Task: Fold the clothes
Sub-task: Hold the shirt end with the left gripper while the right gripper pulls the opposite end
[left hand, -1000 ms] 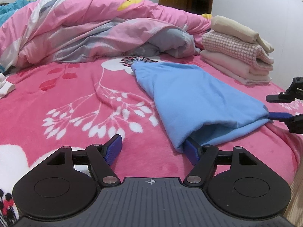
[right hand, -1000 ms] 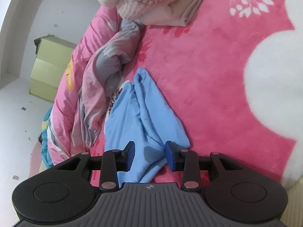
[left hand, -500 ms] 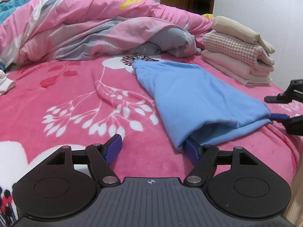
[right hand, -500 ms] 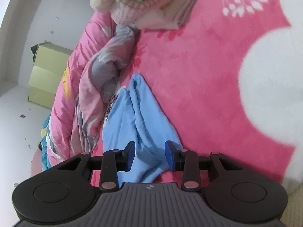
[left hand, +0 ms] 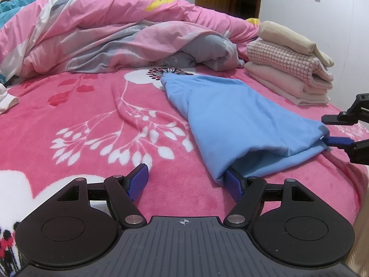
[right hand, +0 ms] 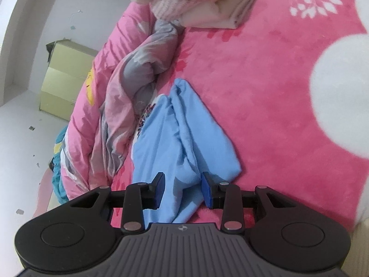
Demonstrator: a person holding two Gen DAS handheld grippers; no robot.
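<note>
A light blue garment lies folded lengthwise on the pink flowered blanket. My left gripper is open at the garment's near corner, with its right finger tucked under the cloth edge and its left finger on bare blanket. My right gripper is open astride the garment's bunched edge. In the left wrist view it sits at the garment's right corner, one finger under the cloth.
A stack of folded clothes stands at the back right; it also shows in the right wrist view. A rumpled pink and grey duvet lies along the back. A white cloth sits at the far left.
The right gripper has shifted slightly along the garment's edge and its view has tilted. The left gripper and garment have barely moved.
</note>
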